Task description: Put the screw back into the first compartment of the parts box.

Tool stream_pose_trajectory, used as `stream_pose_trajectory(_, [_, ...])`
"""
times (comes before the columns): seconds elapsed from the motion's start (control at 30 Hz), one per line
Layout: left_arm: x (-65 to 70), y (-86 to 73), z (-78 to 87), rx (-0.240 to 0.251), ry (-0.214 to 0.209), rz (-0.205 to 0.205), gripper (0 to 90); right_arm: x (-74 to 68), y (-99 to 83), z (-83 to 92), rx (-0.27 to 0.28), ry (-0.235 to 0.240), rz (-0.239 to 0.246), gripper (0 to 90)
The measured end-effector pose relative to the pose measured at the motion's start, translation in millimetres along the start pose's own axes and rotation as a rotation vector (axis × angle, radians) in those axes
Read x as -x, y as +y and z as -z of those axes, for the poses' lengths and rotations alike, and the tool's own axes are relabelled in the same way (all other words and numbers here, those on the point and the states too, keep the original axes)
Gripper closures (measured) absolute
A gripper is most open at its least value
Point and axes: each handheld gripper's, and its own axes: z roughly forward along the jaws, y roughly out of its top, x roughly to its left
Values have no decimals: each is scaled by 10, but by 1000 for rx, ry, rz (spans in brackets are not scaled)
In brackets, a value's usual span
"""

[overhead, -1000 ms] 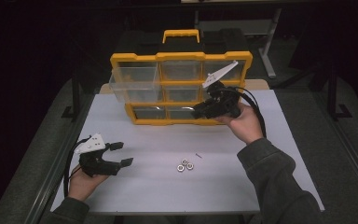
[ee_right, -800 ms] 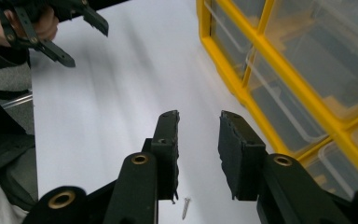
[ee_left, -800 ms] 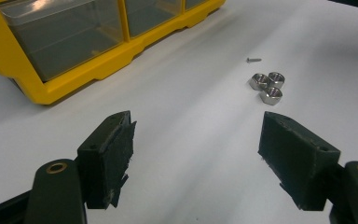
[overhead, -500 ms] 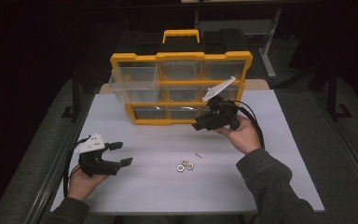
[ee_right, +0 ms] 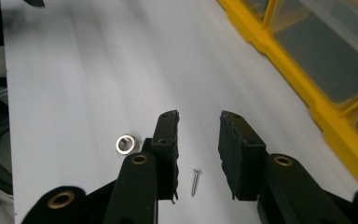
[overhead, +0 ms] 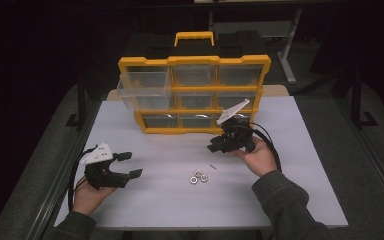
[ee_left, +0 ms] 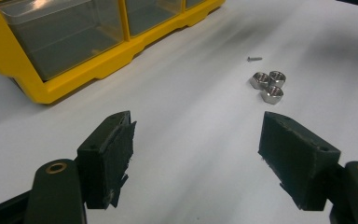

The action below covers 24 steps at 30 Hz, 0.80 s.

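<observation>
Moved: right gripper (overhead: 215, 146) had dropped from in front of the organizer (overhead: 195, 95) toward the table (overhead: 300, 200) since the earlier frame, ending low over the loose hardware; the left gripper (overhead: 130, 165) had kept its place.
Right gripper: jaws stood partly spread with nothing between the pads, angled down at the tabletop. That narrow gap looked chosen for a very small part.
Screw: the tiny screw (ee_right: 195, 182) lay flat on the white top, seen in the right gripper view between the two jaws and a little short of their tips, not yet touched. From above the screw (overhead: 213, 166) sat just beside the gripper, on the person's side of it.
Nuts: three nuts (overhead: 198, 176) rested in a touching cluster near the screw, apart from it. One nut (ee_right: 125, 143) showed just left of the right gripper's left jaw.
Left gripper: held low at the table's left edge, jaws spread wide and empty, aimed across at the nuts (ee_left: 268, 85) from well apart. It seemed parked in waiting while the other hand worked.
Organizer: upright at the table's back, its top-left drawer (overhead: 145, 90) pulled out and apparently ready to receive parts.
Step judged: lining up to pinch the screw.
</observation>
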Motion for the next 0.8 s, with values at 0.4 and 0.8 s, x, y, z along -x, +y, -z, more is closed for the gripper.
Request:
stream_pose_trajectory(0.4, [1, -2, 9, -6, 3, 3, 254, 48, -228, -305, -52, 1, -22, 662])
stream_pose_trajectory(0.8, [1, -6, 5, -4, 3, 3, 253, 55, -402, -502, -88, -7, -29, 671])
